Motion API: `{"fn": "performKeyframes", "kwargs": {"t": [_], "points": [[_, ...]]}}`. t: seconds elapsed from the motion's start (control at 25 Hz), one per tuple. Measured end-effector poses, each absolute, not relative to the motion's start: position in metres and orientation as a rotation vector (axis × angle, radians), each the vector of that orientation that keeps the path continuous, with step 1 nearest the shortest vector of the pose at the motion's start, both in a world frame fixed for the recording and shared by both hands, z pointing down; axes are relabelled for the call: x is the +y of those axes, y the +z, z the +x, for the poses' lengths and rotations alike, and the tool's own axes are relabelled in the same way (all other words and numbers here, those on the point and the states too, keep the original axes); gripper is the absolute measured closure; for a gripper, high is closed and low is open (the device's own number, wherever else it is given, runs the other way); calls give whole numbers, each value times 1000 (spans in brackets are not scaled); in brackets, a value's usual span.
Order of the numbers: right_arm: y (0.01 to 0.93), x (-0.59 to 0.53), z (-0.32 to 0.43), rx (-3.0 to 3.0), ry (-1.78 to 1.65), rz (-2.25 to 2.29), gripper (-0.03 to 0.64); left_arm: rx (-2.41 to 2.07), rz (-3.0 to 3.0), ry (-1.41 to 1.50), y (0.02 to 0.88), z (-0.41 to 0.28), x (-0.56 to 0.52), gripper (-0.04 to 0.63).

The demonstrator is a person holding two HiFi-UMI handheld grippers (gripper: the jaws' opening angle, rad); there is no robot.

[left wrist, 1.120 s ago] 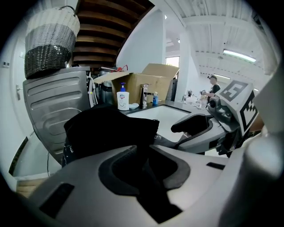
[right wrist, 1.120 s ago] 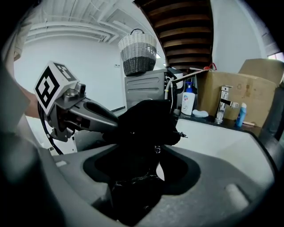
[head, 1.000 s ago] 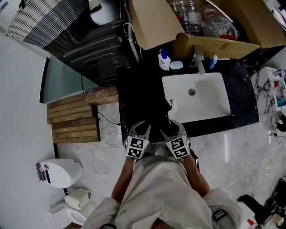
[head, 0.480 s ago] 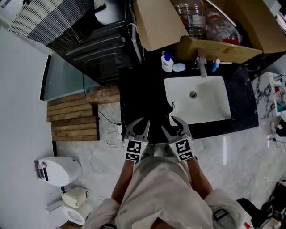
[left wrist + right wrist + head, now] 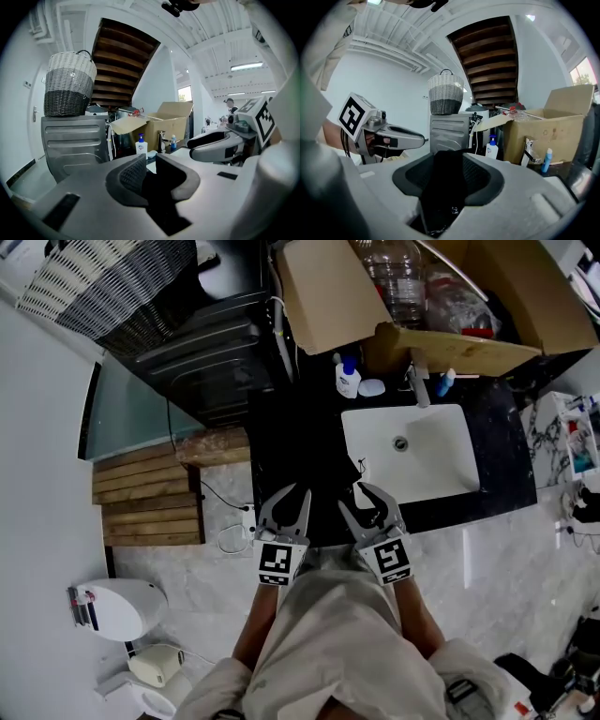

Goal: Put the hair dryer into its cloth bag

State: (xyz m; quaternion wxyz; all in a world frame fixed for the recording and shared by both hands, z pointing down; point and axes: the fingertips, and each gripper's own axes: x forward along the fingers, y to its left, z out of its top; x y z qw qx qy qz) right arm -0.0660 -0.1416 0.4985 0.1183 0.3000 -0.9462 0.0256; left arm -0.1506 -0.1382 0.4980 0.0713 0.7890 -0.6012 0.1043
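Observation:
My right gripper [image 5: 361,500] hangs over the front edge of the black counter [image 5: 300,442], before the white sink [image 5: 441,460]. A fold of black cloth [image 5: 443,187], the bag as far as I can tell, fills the space between its pads and rises above them. Its jaws have just been closing on that cloth. My left gripper [image 5: 293,495] hovers beside it to the left. Its jaws have also been closing and now stand a narrow slit apart [image 5: 150,159], with nothing I can make out between them. No hair dryer shows in any view.
A soap bottle [image 5: 347,379] and tap [image 5: 417,385] stand behind the sink, under an open cardboard box [image 5: 328,287]. A grey washing machine [image 5: 206,352] with a woven basket [image 5: 103,282] is to the left. A toilet [image 5: 122,606] sits on the floor.
Both grippers have risen together from near my body to over the counter's front edge. The right jaws have drawn in on the black cloth.

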Motion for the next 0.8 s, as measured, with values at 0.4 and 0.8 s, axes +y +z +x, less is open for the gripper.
{"fn": "performKeyframes", "kwargs": {"t": [0.4, 0.8], "points": [[495, -141, -69, -2743, 105, 947, 425, -1783, 2432, 299, 487, -154, -139, 531], [494, -139, -77, -2736, 115, 1006, 425, -1761, 2466, 294, 485, -165, -142, 534]]}}
